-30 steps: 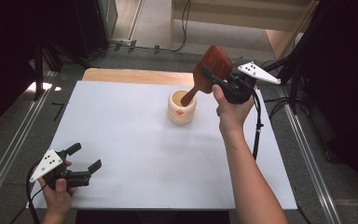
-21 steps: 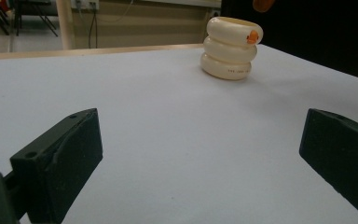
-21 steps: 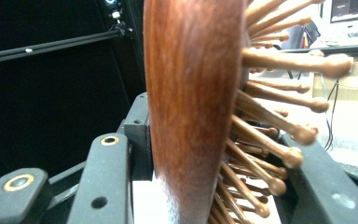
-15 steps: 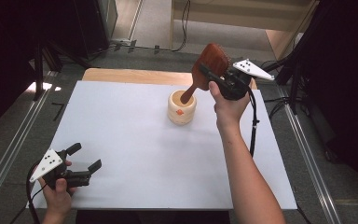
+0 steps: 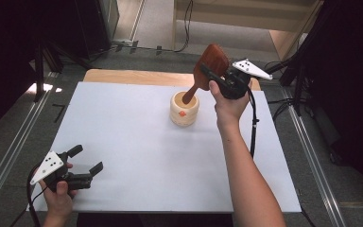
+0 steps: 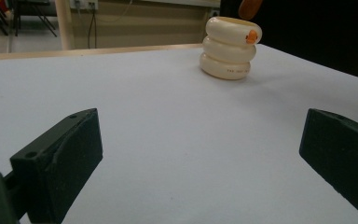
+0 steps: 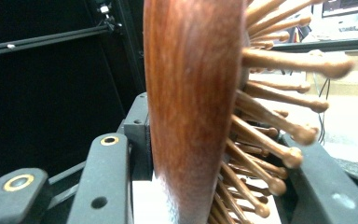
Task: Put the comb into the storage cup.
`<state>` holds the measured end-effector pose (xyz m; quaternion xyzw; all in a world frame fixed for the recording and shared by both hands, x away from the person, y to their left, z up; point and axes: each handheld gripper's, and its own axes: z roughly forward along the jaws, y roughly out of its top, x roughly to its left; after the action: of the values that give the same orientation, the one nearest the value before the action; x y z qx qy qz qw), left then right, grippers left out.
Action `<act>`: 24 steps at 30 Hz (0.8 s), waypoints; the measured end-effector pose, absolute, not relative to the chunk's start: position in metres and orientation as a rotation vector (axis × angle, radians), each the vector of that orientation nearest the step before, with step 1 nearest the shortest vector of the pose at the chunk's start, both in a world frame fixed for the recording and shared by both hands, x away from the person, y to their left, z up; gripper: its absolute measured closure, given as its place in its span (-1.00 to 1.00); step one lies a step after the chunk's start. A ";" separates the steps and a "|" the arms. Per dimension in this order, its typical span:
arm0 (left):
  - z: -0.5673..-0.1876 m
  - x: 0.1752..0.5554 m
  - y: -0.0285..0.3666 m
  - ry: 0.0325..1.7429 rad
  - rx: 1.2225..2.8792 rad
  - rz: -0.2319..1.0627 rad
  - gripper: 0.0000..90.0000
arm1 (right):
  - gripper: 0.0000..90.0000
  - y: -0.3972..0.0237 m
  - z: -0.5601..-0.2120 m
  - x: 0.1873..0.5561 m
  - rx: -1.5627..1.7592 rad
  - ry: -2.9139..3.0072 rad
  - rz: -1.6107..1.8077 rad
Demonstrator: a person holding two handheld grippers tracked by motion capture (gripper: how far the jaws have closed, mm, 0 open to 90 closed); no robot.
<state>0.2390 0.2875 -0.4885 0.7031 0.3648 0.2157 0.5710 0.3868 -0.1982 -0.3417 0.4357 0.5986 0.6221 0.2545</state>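
A cream ribbed cup with an orange mark stands upright on the white table, right of centre toward the back. My right gripper hangs above and to the right of it, shut on the head of a reddish wooden hairbrush. The brush slants down to the left, and the end of its handle sits in the cup's mouth. In the right gripper view the brush stands edge-on between the jaws, its peg bristles pointing right. My left gripper rests open near the front left corner, facing the cup.
A wooden strip runs along the table's back edge. Metal rails lie on the floor at both sides, and cables trail at the right. Dark equipment stands at the back left and right.
My right hand has shifted a little to the left with the brush, whose handle end stays at the cup's mouth. The left gripper has not moved.
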 end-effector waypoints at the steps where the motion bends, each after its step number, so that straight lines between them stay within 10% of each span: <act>1: -0.489 0.239 0.288 0.856 1.650 0.506 -1.00 | 0.18 -0.198 -0.343 0.388 1.185 1.628 1.691; 24: -0.489 0.239 0.288 0.856 1.648 0.504 -1.00 | 0.18 -0.186 -0.373 0.403 1.239 1.671 1.636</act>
<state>0.2391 0.2877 -0.4885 0.7026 0.3649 0.2149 0.5718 0.4030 -0.1863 -0.3725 0.4538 0.6123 0.5993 0.2450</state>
